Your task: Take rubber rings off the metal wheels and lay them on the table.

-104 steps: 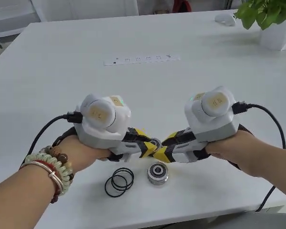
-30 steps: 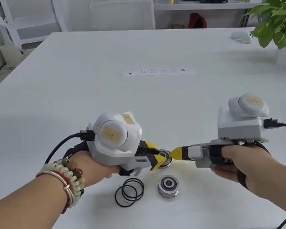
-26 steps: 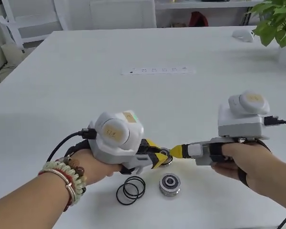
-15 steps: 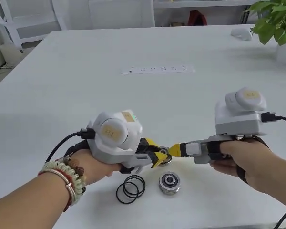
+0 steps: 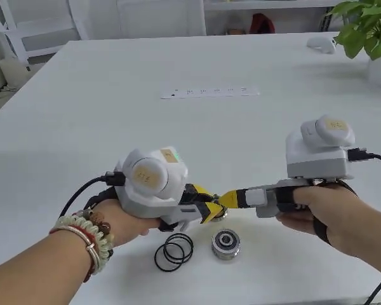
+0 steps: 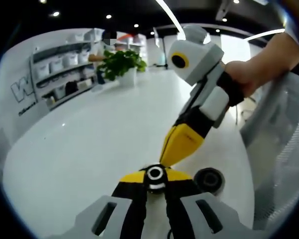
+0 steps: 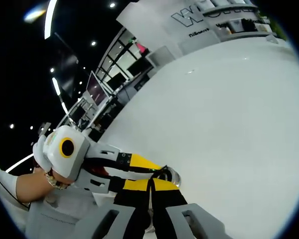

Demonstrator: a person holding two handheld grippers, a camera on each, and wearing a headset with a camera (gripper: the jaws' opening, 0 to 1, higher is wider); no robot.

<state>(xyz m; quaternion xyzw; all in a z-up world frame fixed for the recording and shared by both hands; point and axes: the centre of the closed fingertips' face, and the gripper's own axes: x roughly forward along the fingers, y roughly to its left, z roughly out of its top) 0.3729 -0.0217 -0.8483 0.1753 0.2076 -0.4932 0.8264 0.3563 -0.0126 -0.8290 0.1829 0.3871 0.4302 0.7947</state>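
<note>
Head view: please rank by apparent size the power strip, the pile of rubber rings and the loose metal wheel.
1. power strip: longest, though thin and farthest from the camera.
2. rubber rings: wider than the wheel beside them.
3. metal wheel: smallest.

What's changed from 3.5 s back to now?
The right hand-held gripper has drawn back to the right, away from the left hand-held gripper. Its tips stay at the small metal wheel that the left one keeps clamped. Nothing newly gripped or released. The black rubber rings and the second wheel lie on the table as before; the rest is camera shift.
</note>
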